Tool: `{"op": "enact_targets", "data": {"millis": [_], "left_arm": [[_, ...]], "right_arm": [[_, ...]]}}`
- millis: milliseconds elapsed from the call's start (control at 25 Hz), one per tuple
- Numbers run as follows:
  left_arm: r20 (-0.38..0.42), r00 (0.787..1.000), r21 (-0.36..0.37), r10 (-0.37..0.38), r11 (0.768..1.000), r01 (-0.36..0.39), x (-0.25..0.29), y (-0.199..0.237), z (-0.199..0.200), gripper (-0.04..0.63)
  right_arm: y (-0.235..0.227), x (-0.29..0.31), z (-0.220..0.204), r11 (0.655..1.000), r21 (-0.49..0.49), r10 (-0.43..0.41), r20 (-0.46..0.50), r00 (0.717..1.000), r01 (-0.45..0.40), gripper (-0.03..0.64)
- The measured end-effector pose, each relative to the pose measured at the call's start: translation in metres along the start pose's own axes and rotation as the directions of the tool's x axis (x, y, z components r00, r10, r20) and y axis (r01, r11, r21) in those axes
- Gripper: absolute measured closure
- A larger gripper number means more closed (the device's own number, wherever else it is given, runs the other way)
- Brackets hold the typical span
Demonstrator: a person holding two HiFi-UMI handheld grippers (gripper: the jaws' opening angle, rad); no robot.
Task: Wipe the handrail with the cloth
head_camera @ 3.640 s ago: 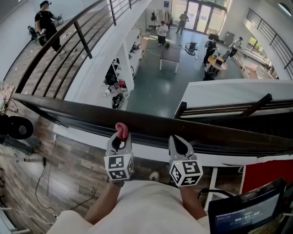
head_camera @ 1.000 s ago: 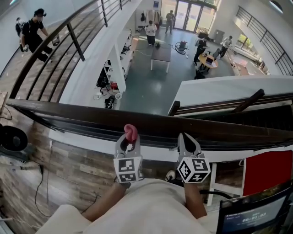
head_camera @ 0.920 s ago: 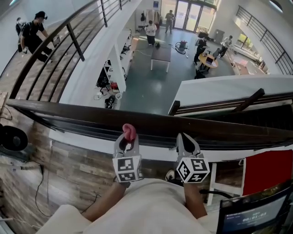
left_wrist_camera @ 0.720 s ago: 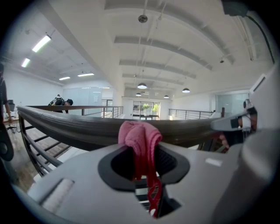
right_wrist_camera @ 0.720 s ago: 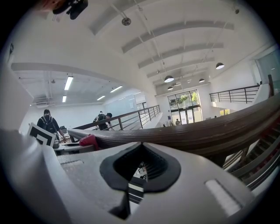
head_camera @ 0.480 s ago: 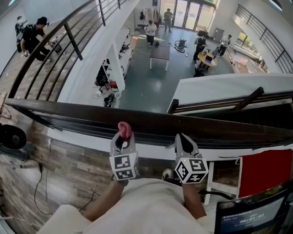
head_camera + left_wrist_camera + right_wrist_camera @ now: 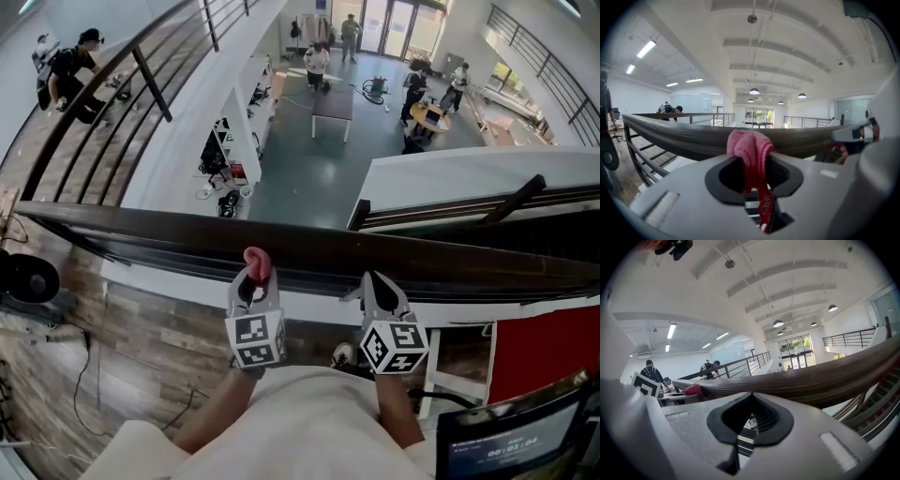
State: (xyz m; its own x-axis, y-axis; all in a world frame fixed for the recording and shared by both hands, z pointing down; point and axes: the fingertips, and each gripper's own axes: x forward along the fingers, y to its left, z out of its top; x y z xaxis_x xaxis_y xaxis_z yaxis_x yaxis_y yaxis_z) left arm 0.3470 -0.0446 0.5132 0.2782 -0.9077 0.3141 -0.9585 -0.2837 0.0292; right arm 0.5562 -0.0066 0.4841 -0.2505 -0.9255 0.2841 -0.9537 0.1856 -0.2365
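Left gripper (image 7: 254, 282), bunched pink cloth (image 7: 258, 263), grained dark handrail (image 7: 422, 259).

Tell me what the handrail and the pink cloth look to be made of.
The handrail: likely dark-stained wood, smooth satin finish; lengthwise grain streaks show in the right gripper view. The cloth: soft pink fabric, probably terry or microfibre; fuzzy nap, limp folds.

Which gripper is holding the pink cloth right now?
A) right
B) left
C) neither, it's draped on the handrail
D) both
B: the left gripper view shows the pink cloth pinched between its jaws, while the right gripper is shut with nothing between its jaws.
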Motion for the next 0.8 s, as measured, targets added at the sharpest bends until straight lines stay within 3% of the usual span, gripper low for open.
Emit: {"op": "enact_targets", "data": {"millis": [800], "left_arm": [[-0.001,0.999,-0.003,-0.032,0.999,0.032,0.004,-0.042,0.001,0.483]], "right_arm": [[-0.035,-0.014,0.002,1.000,0.011,-0.017,0.004,1.000,0.017,0.614]]}}
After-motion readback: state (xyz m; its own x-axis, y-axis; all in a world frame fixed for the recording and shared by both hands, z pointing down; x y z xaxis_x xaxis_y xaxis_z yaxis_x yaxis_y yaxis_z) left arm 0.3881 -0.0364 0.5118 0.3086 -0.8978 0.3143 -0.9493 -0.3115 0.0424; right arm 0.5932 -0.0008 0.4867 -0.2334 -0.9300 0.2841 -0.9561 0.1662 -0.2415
